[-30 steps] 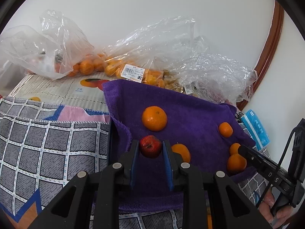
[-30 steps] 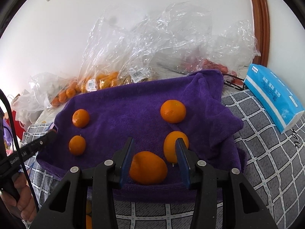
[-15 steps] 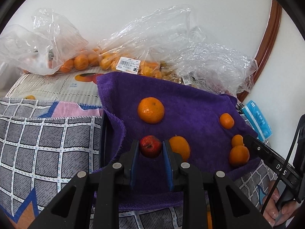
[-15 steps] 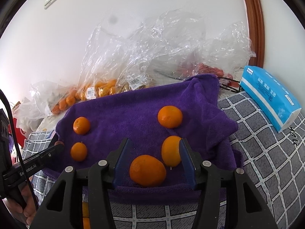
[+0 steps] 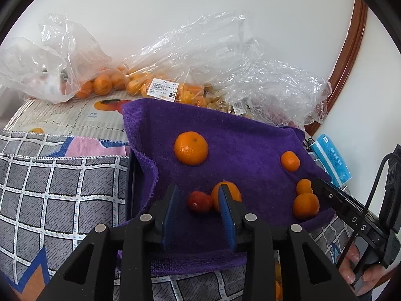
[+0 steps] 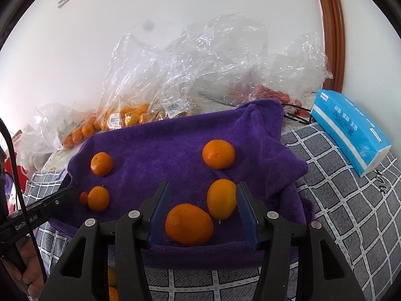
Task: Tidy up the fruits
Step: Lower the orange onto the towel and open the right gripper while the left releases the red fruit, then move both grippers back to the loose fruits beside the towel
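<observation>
- Left wrist view: the left gripper (image 5: 198,200) is seen with its jaws apart; they have just been opening, and a small red fruit (image 5: 199,202) lies between them on the purple towel (image 5: 240,145), no pad pressing on it.
- The red fruit is touched on its right by an orange (image 5: 229,192), which is partly hidden behind the right blue pad (image 5: 226,218).
- A larger orange (image 5: 191,148) is set further back on the towel; three smaller ones lie to the right, two of them (image 5: 305,205) touching near the tip of the right gripper (image 5: 323,188).
- Clear plastic bags of oranges (image 5: 105,85) are piled along the wall behind the towel; a checked cloth (image 5: 57,185) is spread to the left.
- The red fruit is roundish, so no long axis can be told.
- Right wrist view: the right gripper (image 6: 201,208) is held open, its jaws having just been widening; a big orange (image 6: 189,224) and an oval yellow-orange fruit (image 6: 221,199) lie between the pads, neither clamped.
- The oval fruit's long axis runs away from the camera, its narrow end nearer.
- A blue tissue pack (image 6: 351,130) lies on the checked cloth to the right.
</observation>
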A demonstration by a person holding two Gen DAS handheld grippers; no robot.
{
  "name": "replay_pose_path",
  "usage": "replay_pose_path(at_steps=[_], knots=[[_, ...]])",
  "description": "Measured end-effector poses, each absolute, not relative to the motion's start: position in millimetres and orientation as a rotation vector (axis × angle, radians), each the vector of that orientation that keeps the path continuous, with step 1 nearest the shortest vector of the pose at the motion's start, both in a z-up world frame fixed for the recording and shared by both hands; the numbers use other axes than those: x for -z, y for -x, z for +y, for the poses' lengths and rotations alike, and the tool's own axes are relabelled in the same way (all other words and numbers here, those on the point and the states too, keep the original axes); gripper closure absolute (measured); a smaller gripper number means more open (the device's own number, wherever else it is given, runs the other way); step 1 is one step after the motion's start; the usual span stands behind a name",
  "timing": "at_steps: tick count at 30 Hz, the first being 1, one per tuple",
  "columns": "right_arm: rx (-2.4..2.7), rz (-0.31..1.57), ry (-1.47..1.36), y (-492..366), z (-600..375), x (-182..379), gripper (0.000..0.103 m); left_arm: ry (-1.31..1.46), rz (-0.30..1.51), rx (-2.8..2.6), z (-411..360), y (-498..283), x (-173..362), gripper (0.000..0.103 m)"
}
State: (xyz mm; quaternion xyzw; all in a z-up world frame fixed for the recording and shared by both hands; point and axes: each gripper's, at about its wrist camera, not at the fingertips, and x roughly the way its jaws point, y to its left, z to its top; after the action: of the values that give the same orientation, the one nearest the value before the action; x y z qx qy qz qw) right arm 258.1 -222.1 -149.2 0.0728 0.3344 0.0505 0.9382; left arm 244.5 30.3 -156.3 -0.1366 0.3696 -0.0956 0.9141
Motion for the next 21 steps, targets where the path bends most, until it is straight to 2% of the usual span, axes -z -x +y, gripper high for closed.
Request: replay_pose_path(at_steps=[12, 21], knots=[[-0.076, 0.628, -0.154, -252.0, -226.2, 142.9, 0.049, 0.288, 0.688, 0.180, 31.5, -234.4, 140.7, 0.069], [-0.077, 0.670, -0.192, -240.9, -231.3, 126.7, 0.049, 0.309, 0.648, 0.169, 34.3, -225.9, 131.2, 0.069]])
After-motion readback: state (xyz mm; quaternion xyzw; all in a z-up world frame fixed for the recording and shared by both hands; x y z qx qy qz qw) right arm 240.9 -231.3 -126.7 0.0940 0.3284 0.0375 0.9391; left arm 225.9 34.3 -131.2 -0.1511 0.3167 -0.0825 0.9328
